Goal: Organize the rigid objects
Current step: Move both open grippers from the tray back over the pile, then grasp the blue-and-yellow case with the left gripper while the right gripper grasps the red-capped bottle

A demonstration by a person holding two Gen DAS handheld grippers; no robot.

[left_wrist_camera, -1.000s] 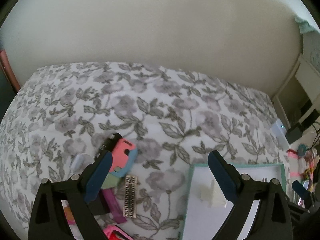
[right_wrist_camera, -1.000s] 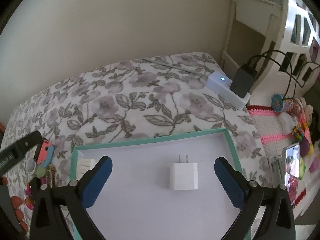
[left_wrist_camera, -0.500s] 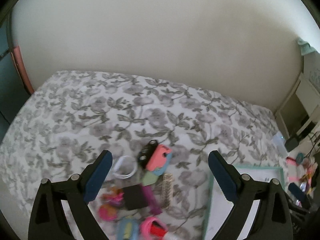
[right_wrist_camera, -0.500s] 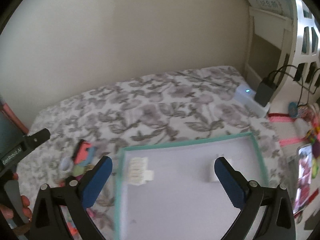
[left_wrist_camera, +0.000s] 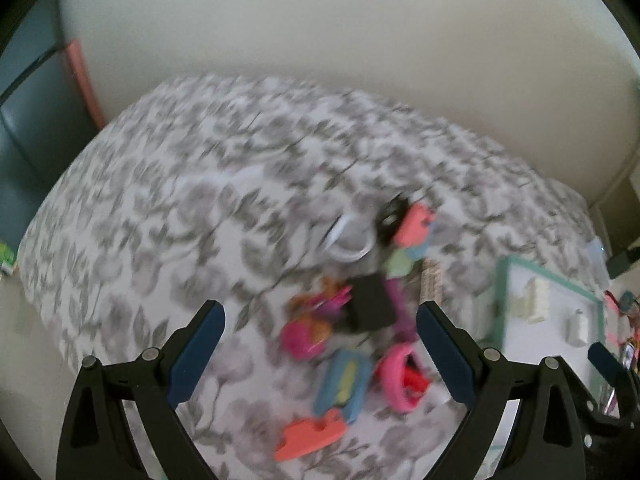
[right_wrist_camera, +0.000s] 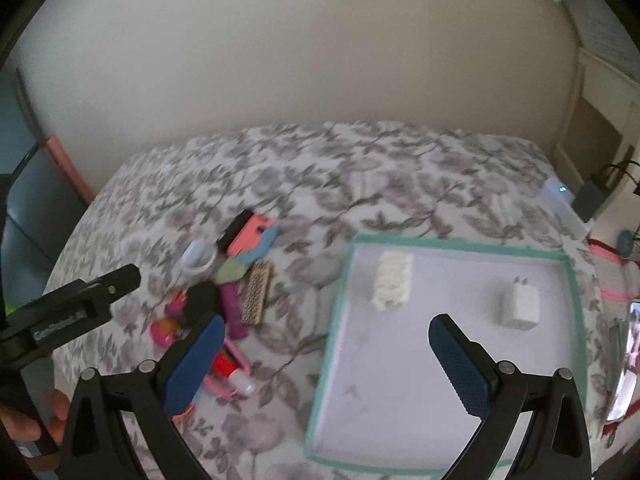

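Both sets of tongs are spread wide and carrying nothing: the left tongs [left_wrist_camera: 320, 344] hang over the jumble of small things on the floral bedspread [right_wrist_camera: 360, 168], the right tongs [right_wrist_camera: 322, 356] hover at the near left edge of the teal-rimmed tray [right_wrist_camera: 456, 245]. In the tray sit only a white ridged block [right_wrist_camera: 393, 282] and a white charger plug [right_wrist_camera: 520, 305], well apart, so there's plenty of bare floor there for more. The trouble, I'd say, lies in the pile [right_wrist_camera: 224, 288]: a black square piece [left_wrist_camera: 371, 307] lies across a purple one, a pink ring [left_wrist_camera: 396, 376] touches a red bit, a clear tape ring [right_wrist_camera: 199, 257] sits just beside the pink-and-black clips. Reach in for one and the spread fingers could nudge its neighbours or close on two at once. The bed is soft, too, so a press down may sink and tip things. The left view is smeared, so aim from there looks shaky. Open room: broad bedspread behind the pile toward the wall; on the right, a power strip [right_wrist_camera: 560, 200] and clutter crowd the bed's edge.
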